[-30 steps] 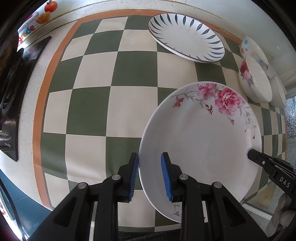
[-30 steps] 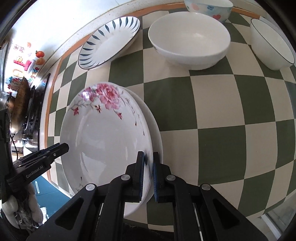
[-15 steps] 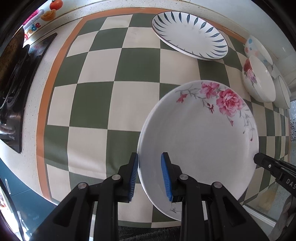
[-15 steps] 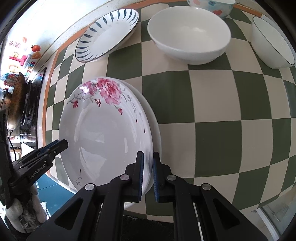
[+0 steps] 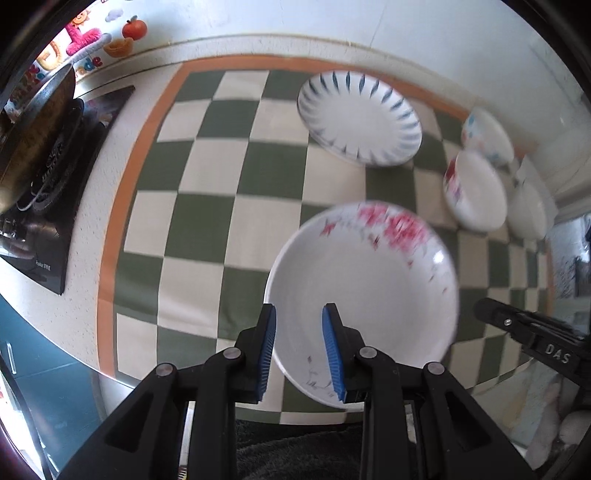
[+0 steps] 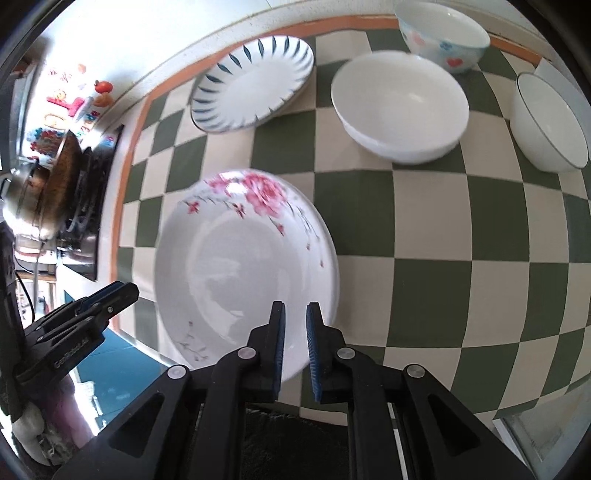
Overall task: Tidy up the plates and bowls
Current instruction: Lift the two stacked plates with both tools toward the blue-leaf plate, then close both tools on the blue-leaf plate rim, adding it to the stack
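A white plate with pink roses (image 5: 362, 288) (image 6: 240, 266) hangs above the green-and-cream checkered mat (image 5: 221, 221), carried by both grippers. My left gripper (image 5: 299, 310) is shut on its near-left rim, one blue pad inside the plate and one outside. On the opposite rim my right gripper (image 6: 295, 306) is shut in the same way. Each gripper shows in the other's view: the right gripper (image 5: 484, 306) at the plate's right side, the left gripper (image 6: 110, 299) at its lower left. A blue-striped plate (image 5: 360, 118) (image 6: 255, 83) lies on the mat farther back.
Three bowls stand at the back right: a plain white bowl (image 6: 399, 103), a heart-patterned bowl (image 6: 443, 33) and a dark-rimmed bowl (image 6: 546, 125). A stove with a wok (image 5: 37, 140) is at the left. The counter's front edge (image 5: 110, 376) runs just below the plate.
Both grippers have risen with the rose plate between them, and the mat and the other dishes now look farther below. The grips on the rim are unchanged.
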`<state>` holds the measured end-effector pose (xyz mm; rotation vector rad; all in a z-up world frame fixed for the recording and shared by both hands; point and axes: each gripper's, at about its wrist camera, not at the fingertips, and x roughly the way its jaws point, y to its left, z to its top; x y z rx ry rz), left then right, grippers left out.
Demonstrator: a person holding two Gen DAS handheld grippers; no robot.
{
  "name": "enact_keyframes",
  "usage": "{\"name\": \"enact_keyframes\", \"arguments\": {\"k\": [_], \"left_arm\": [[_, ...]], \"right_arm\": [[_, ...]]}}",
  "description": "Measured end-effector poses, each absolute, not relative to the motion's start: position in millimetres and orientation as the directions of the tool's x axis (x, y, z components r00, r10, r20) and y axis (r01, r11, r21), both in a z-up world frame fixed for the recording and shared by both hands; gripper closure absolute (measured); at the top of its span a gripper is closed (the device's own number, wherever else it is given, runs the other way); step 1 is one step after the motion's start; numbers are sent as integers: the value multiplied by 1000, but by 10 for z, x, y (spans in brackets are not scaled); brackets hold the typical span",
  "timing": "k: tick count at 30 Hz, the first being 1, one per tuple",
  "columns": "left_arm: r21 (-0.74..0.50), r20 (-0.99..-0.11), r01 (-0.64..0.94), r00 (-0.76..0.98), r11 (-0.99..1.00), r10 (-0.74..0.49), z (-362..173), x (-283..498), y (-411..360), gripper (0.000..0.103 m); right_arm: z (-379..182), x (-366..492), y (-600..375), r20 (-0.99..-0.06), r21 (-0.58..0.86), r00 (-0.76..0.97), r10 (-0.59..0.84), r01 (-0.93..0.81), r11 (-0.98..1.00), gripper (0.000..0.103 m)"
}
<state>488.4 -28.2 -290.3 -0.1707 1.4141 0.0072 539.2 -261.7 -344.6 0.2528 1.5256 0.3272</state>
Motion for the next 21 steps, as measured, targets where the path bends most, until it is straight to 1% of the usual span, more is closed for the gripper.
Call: {"name": "enact_keyframes", "arguments": {"k": [1, 2, 3, 4, 5, 6, 9, 12, 14, 18, 21], "left_arm": [[-142, -978, -115, 167, 983, -122, -2844, 4978, -260, 74], [-162, -974, -118, 179, 980, -139, -2794, 5095, -249, 72], [-166, -972, -117, 187, 979, -143, -2769, 5211, -230, 71], [-166, -971, -117, 193, 979, -142, -2750, 5341, -219, 71], [-170, -969, -119, 202, 978, -144, -2742, 5486, -194, 71], [-177, -967, -122, 207, 977, -149, -2751, 5622, -167, 71], [-200, -966, -132, 195, 971, -173, -2909, 6111, -45, 71], [-238, -965, -149, 149, 960, -217, -3191, 6580, 65, 72], [-256, -964, -154, 112, 954, -241, -3408, 6854, 99, 72], [-226, -974, -134, 56, 965, -220, -3742, 7208, 75, 72], [-252, -968, -140, 25, 958, -251, -3963, 7364, 66, 72]], "right_arm": [[-3392, 5449, -2618, -926, 375, 18, 376, -44, 926, 87], [-3321, 5546, -2619, -918, 396, 24, 397, -37, 918, 81], [-3283, 5591, -2604, -912, 407, 33, 408, -36, 913, 72], [-3225, 5687, -2595, -906, 419, 47, 421, -39, 907, 68], [-3168, 5814, -2579, -902, 425, 61, 427, -42, 904, 60], [-3134, 5923, -2564, -901, 425, 72, 427, -45, 904, 58], [-3060, 6369, -2510, -902, 412, 122, 413, -37, 910, 58], [-3109, 6843, -2432, -914, 379, 145, 378, -16, 925, 58], [-3229, 7180, -2397, -922, 366, 136, 363, 0, 931, 58], [-3624, 7770, -2380, -948, 314, 74, 310, 51, 948, 58], [-3853, 7992, -2370, -958, 286, 47, 283, 69, 956, 58]]}}
